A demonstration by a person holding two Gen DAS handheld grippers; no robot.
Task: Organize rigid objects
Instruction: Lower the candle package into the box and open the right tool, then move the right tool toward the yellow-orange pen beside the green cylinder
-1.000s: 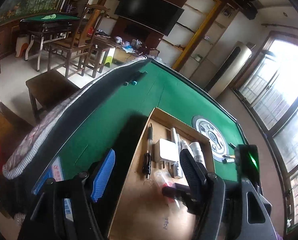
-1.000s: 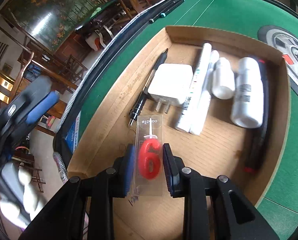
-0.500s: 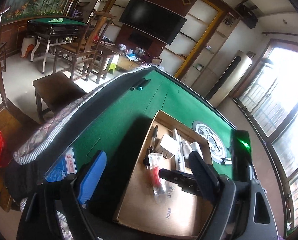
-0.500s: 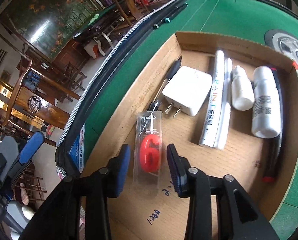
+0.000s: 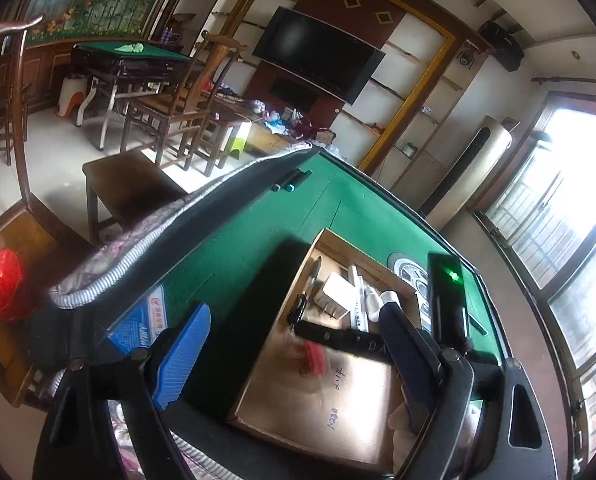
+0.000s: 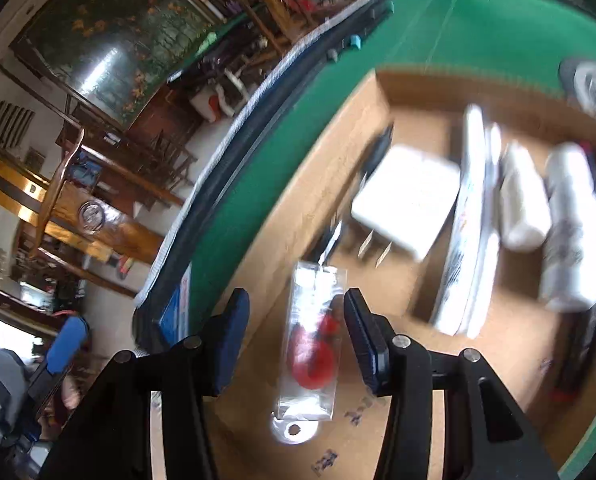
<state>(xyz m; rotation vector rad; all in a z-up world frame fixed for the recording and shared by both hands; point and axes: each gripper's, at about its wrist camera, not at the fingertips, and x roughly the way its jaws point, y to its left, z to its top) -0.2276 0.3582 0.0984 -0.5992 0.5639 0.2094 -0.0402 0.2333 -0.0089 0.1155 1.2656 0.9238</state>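
Observation:
A shallow cardboard box (image 6: 298, 216) lies on the green table (image 6: 478, 28). In it lie a black pen (image 6: 378, 152), a white charger (image 6: 406, 204), white markers (image 6: 468, 216) and two white bottles (image 6: 570, 224). A red "6" candle in a clear packet (image 6: 312, 344) lies flat on the box floor. My right gripper (image 6: 296, 336) is open, its pads either side of the packet and apart from it. My left gripper (image 5: 294, 344) is open and empty, held above the box's near left edge (image 5: 270, 336); the packet (image 5: 314, 360) shows under the right gripper's arm.
Two dark markers (image 5: 290, 182) lie at the table's far left rim. A round centre panel (image 5: 408, 268) sits beyond the box. Chairs, a bench (image 5: 126, 184) and another green table (image 5: 130, 50) stand in the room to the left.
My right gripper opened and let go of the candle packet, which now lies in the box. It has drawn back. My left gripper has drawn back and up from the box.

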